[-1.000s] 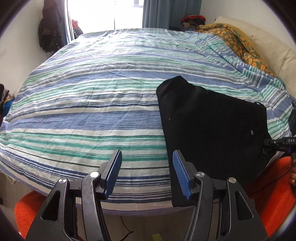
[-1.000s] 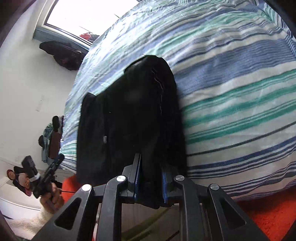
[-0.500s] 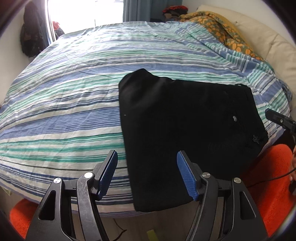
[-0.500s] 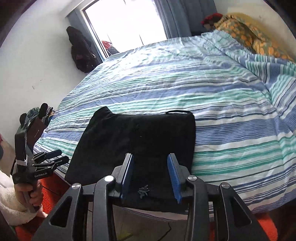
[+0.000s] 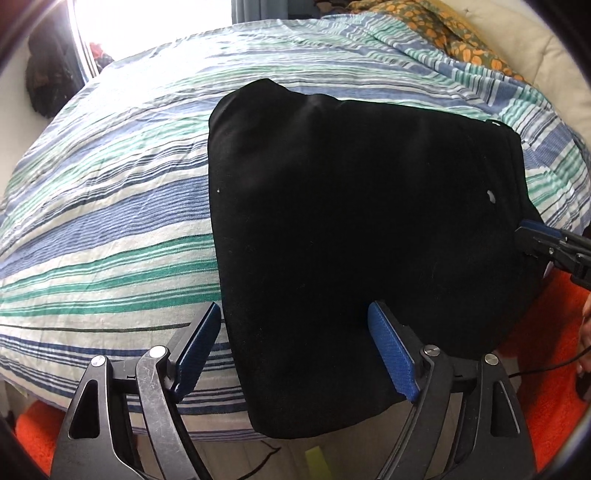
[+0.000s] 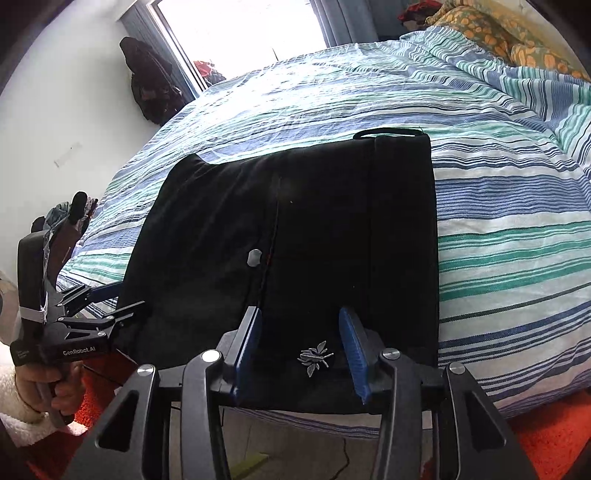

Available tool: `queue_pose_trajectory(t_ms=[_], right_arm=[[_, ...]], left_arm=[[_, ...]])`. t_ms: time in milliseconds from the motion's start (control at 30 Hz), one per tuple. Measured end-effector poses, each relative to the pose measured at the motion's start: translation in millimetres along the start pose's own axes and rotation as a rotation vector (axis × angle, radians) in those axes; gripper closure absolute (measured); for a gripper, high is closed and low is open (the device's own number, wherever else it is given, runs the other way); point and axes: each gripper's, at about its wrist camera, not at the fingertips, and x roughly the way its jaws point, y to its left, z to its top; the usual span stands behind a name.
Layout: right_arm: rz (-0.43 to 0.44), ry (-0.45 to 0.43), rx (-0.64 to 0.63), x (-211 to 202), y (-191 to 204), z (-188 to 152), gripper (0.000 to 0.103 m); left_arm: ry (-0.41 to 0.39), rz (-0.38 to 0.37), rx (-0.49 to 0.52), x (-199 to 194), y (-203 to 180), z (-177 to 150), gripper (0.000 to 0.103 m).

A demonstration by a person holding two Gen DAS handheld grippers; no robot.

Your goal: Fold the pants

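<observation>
Both sets of jaws are spread wide with nothing pinched in them. On my left gripper (image 5: 295, 349) the blue pads (image 5: 391, 354) sit at the near edge of the bed, the left pad over the striped duvet (image 5: 110, 206) and the right pad over the black pants (image 5: 351, 206); can't tell if either actually touches the cloth. My right gripper (image 6: 301, 349) is released too, its pads framing the near hem of the pants (image 6: 295, 229) at 6 o'clock, with a little silver insect charm (image 6: 314, 357) lying on the fabric between them.

The pants are folded into a squarish black slab on the near part of the bed, the near edge hanging a bit over the mattress side. A small pale button (image 6: 255, 257) shows near the middle seam, and a loop (image 6: 388, 133) sticks out at the far edge, around 12 o'clock.

From the right wrist view my left gripper (image 6: 122, 312) shows at 9 o'clock, next to the pants' left edge. Orange patterned bedding (image 6: 491, 33) is piled up at 1 o'clock, and an orange rug (image 5: 546, 387) is on the floor.
</observation>
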Motion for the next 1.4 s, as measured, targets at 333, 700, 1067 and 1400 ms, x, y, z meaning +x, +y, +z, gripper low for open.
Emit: queue_pose_trajectory(t_ms=[333, 700, 1067, 1400], right_arm=[[0.006, -0.002, -0.008, -1, -2, -2, 0.058], [-0.026, -0.096, -0.069, -28, 14, -1, 0.054], [-0.051, -0.139, -0.158, -38, 29, 0, 0.028], [-0.077, -0.136, -0.175, -38, 31, 0, 0.028]], left_arm=[[-0.015, 0.036, 0.029, 3, -6, -2, 0.013], [-0.077, 0.023, -0.005, -18, 3, -8, 0.014], [-0.116, 0.077, -0.079, -33, 27, -8, 0.015], [-0.128, 0.113, -0.077, -44, 29, -13, 0.015]])
